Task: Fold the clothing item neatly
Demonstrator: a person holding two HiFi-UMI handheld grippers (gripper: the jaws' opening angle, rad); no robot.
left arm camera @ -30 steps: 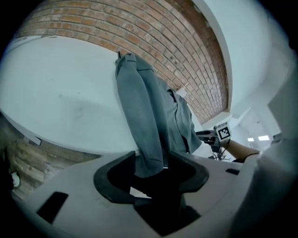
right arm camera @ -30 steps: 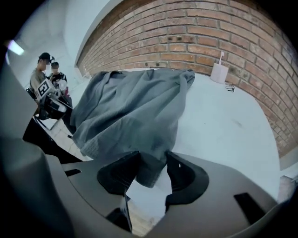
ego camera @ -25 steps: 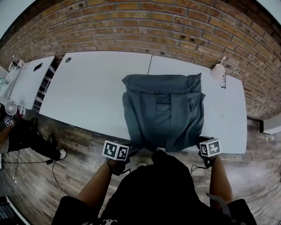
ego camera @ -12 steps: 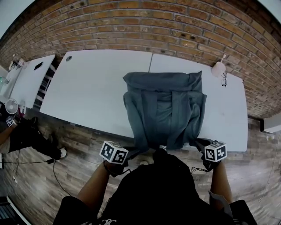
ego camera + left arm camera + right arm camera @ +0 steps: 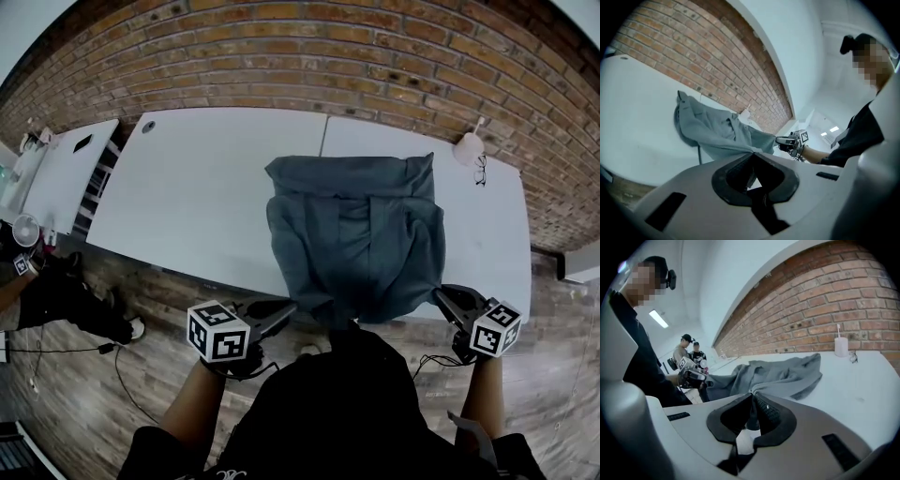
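Both newly clamped on raised garment (image 5: 356, 234): left gripper (image 5: 284, 308), right gripper (image 5: 441, 296).

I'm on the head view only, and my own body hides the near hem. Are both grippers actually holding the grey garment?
Observer: In the left gripper view, the left gripper has just been closing, and its jaws pinch the grey garment at its edge.
Operator: And the right?
Observer: The right gripper has also just been closing, with a bunched fold clamped between its pads.
Operator: Is the hem spread between them?
Observer: Yes. The left gripper view shows the edge running from its jaws across to the right gripper.
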